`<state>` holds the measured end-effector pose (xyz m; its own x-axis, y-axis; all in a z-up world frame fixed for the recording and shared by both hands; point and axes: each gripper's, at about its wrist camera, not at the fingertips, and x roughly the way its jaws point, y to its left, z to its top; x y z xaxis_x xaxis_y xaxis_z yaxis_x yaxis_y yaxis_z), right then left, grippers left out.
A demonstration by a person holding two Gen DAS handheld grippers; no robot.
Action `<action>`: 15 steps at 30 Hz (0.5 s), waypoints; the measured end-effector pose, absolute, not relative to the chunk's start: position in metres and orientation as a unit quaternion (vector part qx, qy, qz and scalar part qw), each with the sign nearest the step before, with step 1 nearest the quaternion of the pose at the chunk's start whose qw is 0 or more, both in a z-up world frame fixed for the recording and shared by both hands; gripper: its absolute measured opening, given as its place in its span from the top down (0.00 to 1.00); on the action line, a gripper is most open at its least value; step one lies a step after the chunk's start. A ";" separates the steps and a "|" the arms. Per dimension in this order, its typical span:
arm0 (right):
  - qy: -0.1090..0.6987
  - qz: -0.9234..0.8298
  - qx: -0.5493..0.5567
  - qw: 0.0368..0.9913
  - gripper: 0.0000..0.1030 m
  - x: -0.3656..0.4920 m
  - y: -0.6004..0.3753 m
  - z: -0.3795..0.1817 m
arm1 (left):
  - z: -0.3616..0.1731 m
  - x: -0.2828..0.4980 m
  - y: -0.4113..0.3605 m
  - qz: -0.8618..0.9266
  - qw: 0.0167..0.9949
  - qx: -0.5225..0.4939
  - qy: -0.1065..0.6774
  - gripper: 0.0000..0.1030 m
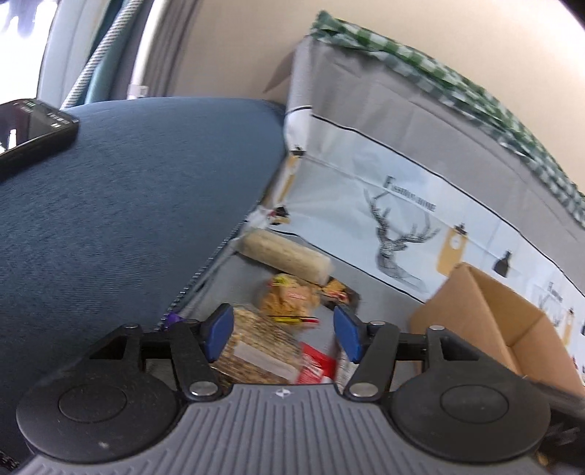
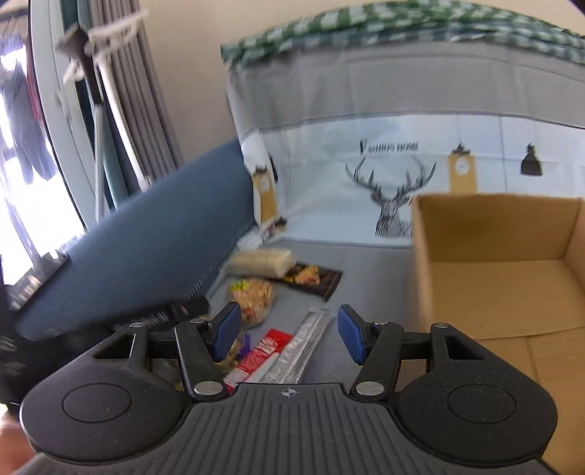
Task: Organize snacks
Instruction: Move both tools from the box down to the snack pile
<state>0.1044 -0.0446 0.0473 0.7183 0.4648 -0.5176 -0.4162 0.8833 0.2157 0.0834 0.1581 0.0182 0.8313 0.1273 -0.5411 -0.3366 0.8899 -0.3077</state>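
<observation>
Several snacks lie on a grey cloth surface [image 2: 351,263]. In the left wrist view my left gripper [image 1: 283,336] is open over a seeded cracker pack [image 1: 256,350], with a red packet [image 1: 316,361], a yellow chip bag [image 1: 289,296] and a pale roll [image 1: 285,255] beyond. In the right wrist view my right gripper [image 2: 289,334] is open above a red packet [image 2: 261,352] and a clear long sachet [image 2: 305,347]. The chip bag [image 2: 252,296], pale roll [image 2: 263,261] and a dark packet [image 2: 310,277] lie farther off. An open cardboard box [image 2: 497,263] stands at the right.
A blue cushion [image 1: 128,204] rises at the left with a black phone [image 1: 33,126] on it. A deer-print cloth backdrop [image 2: 384,175] stands behind, under green checked fabric [image 2: 365,29]. The box also shows in the left wrist view [image 1: 486,314]. Curtains and a window are far left.
</observation>
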 end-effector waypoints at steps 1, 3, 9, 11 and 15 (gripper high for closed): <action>0.299 0.234 0.040 0.924 0.41 0.110 -0.039 0.039 | 0.016 0.085 0.161 0.131 0.933 -0.202 0.267 0.23; 0.324 0.228 0.042 0.917 0.41 0.120 -0.034 0.025 | 0.012 0.094 0.164 0.132 0.927 -0.208 0.284 0.18; 0.392 0.206 0.041 0.896 0.31 0.147 -0.015 -0.016 | -0.004 0.110 0.162 0.140 0.913 -0.197 0.328 0.13; 0.412 0.206 0.034 0.887 0.30 0.154 -0.010 -0.027 | -0.011 0.115 0.165 0.139 0.906 -0.204 0.345 0.13; 0.433 0.211 0.040 0.875 0.37 0.158 -0.009 -0.040 | -0.020 0.119 0.170 0.143 0.895 -0.218 0.362 0.17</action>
<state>0.1575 -0.0090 -0.0398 0.5354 0.4038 -0.7418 -0.3351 0.9078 0.2523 0.1189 0.1705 -0.0201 0.6974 0.0991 -0.7098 -0.4139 0.8642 -0.2860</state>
